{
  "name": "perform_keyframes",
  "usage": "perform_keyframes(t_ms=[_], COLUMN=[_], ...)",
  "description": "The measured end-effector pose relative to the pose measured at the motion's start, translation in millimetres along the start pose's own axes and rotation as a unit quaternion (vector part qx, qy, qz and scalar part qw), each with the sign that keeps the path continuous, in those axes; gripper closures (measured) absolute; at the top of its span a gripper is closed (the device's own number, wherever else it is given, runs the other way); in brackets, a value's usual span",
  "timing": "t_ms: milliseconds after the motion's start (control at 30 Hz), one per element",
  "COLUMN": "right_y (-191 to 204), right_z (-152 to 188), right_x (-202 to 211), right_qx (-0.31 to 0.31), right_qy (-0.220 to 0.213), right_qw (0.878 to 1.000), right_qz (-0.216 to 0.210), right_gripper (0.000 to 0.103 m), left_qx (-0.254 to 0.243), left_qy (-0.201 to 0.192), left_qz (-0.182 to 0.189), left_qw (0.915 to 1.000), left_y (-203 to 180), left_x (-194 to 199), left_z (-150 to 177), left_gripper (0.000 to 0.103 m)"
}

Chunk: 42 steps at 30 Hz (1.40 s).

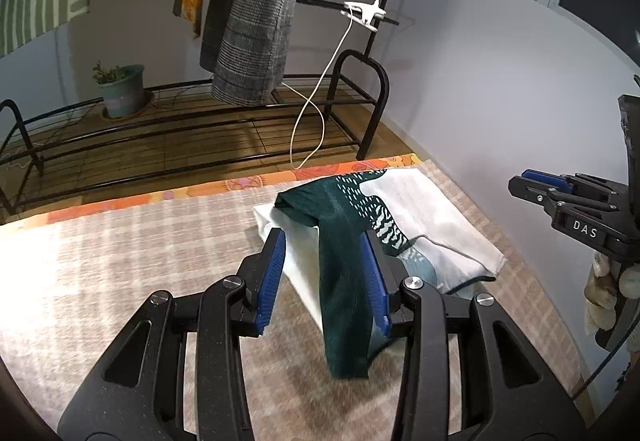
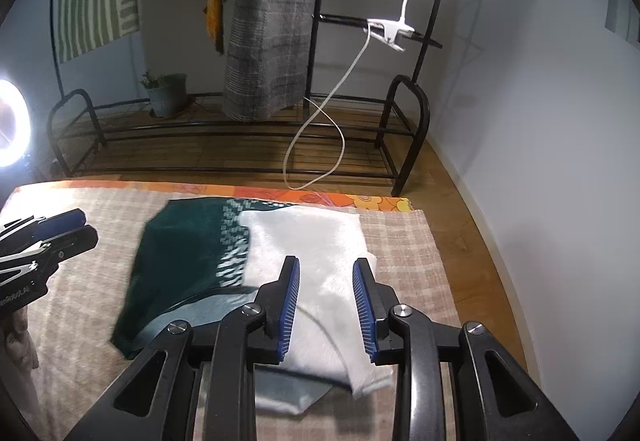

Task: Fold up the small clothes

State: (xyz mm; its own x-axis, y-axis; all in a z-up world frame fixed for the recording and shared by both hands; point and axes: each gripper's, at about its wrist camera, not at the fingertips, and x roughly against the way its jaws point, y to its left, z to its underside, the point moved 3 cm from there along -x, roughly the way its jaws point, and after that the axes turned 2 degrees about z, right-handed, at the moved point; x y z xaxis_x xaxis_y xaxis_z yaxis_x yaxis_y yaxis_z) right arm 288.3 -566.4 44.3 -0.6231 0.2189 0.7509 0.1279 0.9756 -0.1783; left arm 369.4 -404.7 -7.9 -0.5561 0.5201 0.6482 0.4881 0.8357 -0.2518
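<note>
A small garment, white (image 1: 424, 209) with a dark green patterned part, lies folded on the checked table cover (image 1: 140, 249). My left gripper (image 1: 322, 235) is open just above it. A dark green flap (image 1: 344, 301) hangs between its blue pads, resting against the right pad and clear of the left one. My right gripper (image 2: 327, 261) is open over the garment's white half (image 2: 312, 237), with nothing pinched. The green half (image 2: 180, 253) lies flat to its left. Each gripper shows in the other's view: right gripper (image 1: 560, 197), left gripper (image 2: 60, 229).
Beyond the orange table edge (image 2: 320, 197) stands a black metal shoe rack (image 2: 240, 145) with a plant pot (image 2: 168, 95). Clothes (image 2: 268, 21) hang above it. A clip lamp (image 2: 390, 31) trails a white cable. A ring light (image 2: 12, 121) glows at left; a wall is close on the right.
</note>
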Motion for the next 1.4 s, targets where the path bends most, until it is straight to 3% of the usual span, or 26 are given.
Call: perform_keyframes(t_ms=[367,800,900,967,1033,1233,1400], right_y=[34,87,100,106,112,127,133], right_z=[10,57,72,80,91,113,124], right_x=[94,192,215,226,234,238,229], right_qx=[-0.019,-0.041,-0.043,-0.044,-0.050,-0.056,-0.074], right_qy=[-0.037,-0.063,-0.080,-0.089,-0.096,-0.110,-0.106], right_qw=[0.999,0.997,0.996,0.995,0.994,0.992,0.991], right_qz=[-0.011,0.012,0.020,0.019,0.020,0.042,0.039], right_gripper=[0.073,0.070,0.060,0.053,0.047,0.035,0.027], left_qx=[-0.012,-0.039,-0.051,-0.054,-0.057,-0.061,-0.069], left_qy=[-0.029,-0.077,-0.091,-0.096,-0.100,-0.104,-0.107], left_qz=[0.007,0.010,0.010,0.011,0.012,0.015,0.012], left_qw=[0.9995,0.9962,0.9945,0.9938,0.9934,0.9926,0.9919], left_y=[-1,-2,-4,-5,-5,-2,1], left_x=[96,208,230,241,249,263,266], left_z=[14,59,74,83,92,115,128], left_gripper=[0.064,0.064,0.060,0.048,0.047,0.035,0.031])
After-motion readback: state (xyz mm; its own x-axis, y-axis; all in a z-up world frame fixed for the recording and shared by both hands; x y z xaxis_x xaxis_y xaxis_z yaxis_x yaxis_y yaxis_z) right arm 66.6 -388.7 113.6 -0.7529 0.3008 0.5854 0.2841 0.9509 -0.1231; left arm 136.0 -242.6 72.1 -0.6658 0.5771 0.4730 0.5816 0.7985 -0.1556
